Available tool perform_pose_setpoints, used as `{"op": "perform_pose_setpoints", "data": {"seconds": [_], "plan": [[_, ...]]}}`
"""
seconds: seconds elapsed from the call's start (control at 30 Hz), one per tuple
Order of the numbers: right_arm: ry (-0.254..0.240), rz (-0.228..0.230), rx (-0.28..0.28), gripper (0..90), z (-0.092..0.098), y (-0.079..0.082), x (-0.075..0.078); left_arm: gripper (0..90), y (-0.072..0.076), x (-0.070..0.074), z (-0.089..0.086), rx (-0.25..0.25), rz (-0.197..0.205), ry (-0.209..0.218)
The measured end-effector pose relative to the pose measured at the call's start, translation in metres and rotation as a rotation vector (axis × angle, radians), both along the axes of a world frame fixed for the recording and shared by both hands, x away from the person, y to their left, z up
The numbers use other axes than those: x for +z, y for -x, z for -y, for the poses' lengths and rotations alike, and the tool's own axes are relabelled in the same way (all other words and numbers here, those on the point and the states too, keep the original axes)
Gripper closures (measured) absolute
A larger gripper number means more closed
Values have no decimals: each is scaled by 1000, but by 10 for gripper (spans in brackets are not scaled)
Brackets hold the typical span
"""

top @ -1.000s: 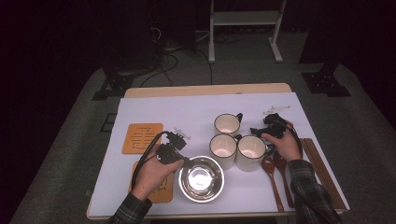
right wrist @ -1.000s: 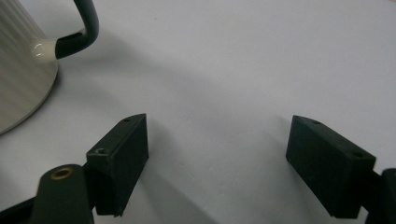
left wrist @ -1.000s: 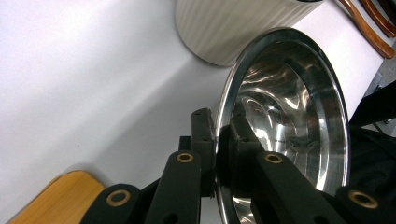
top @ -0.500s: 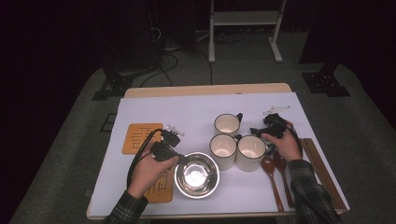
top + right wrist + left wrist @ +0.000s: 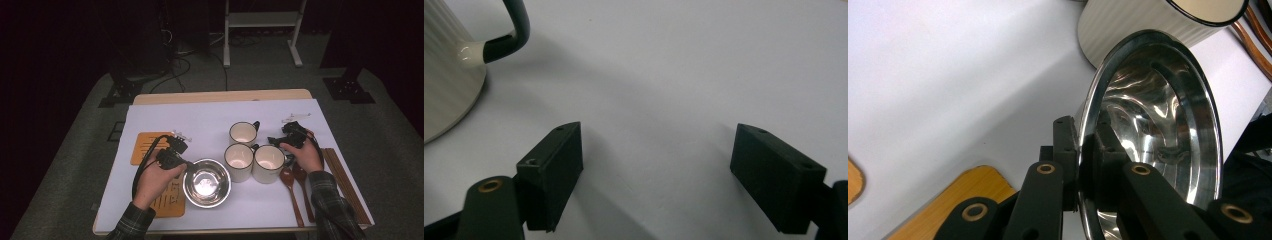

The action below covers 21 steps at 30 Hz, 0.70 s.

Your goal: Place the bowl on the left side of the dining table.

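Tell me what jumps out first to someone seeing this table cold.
The shiny steel bowl near the front edge catches the light, and the left claw is clamped on its rim. Just right of it, three cream mugs cluster mid-table, with the right claw open over bare white cloth beside them. An orange mat lies at the left.

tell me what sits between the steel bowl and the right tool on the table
In the high view, two cream mugs stand side by side between the steel bowl and the right tool: the left mug beside the bowl, the right mug beside the tool.
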State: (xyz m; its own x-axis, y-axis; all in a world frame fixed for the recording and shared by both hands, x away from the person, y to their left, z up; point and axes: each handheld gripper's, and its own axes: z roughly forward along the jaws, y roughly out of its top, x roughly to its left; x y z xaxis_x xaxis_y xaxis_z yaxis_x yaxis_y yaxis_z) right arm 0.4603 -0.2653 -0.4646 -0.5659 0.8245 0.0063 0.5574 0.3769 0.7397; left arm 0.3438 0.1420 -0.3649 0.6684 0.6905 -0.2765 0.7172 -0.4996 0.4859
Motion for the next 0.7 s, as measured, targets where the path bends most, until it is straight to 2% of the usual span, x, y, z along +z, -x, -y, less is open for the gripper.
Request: {"op": "perform_pose_setpoints", "data": {"seconds": [0.7], "plan": [[-1, 0, 0, 193, 0, 0, 0, 836, -15, 10, -8, 34, 9, 8]]}}
